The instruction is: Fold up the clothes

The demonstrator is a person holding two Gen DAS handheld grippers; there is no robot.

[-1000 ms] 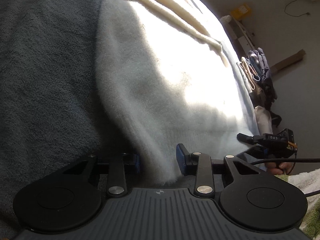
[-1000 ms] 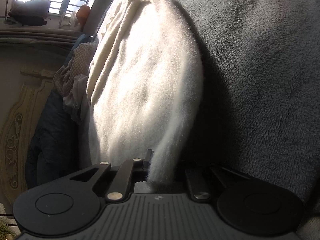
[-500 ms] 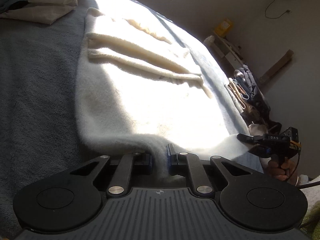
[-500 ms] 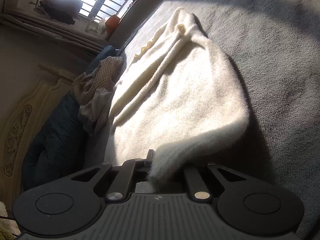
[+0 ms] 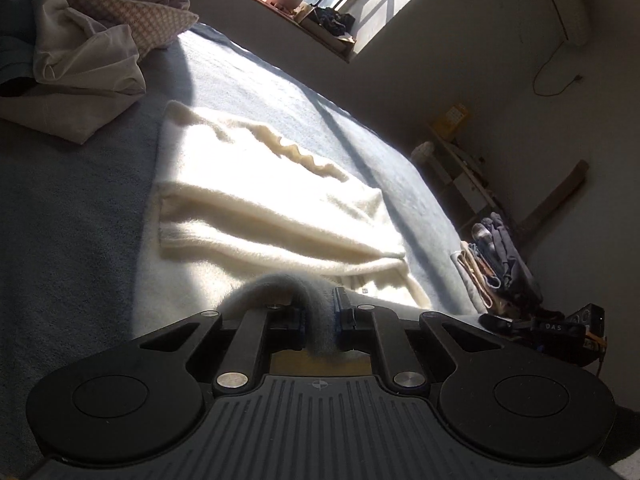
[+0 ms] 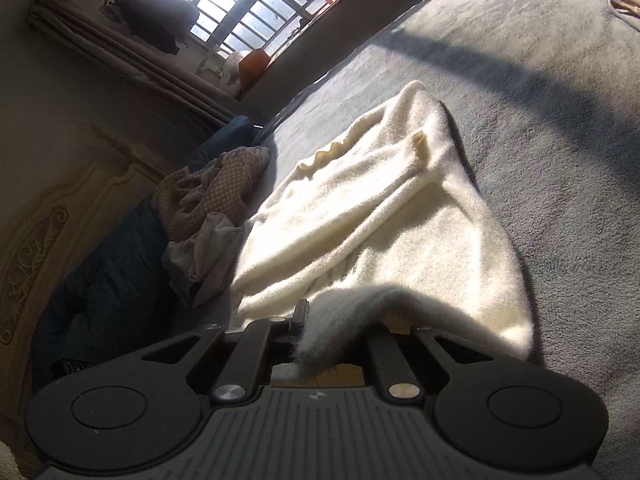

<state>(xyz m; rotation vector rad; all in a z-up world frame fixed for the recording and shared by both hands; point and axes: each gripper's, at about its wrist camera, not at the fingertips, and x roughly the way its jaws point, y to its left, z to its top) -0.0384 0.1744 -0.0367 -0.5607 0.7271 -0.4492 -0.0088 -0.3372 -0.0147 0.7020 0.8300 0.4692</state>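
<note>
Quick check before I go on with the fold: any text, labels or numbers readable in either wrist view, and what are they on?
"DAS": white letters on the black device at the right edge of the left wrist view.
Yellow box on the shelf by the wall: printing too blurred to read.
Cream sweater, grey blanket, left gripper and right gripper: no readable text.

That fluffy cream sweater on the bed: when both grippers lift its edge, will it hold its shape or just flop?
The fluffy cream sweater probably flops: its pinched edge already droops over the left gripper and right gripper. It looks light, since a small pinch raises it. The fuzzy knit likely grips rather than slips.
</note>
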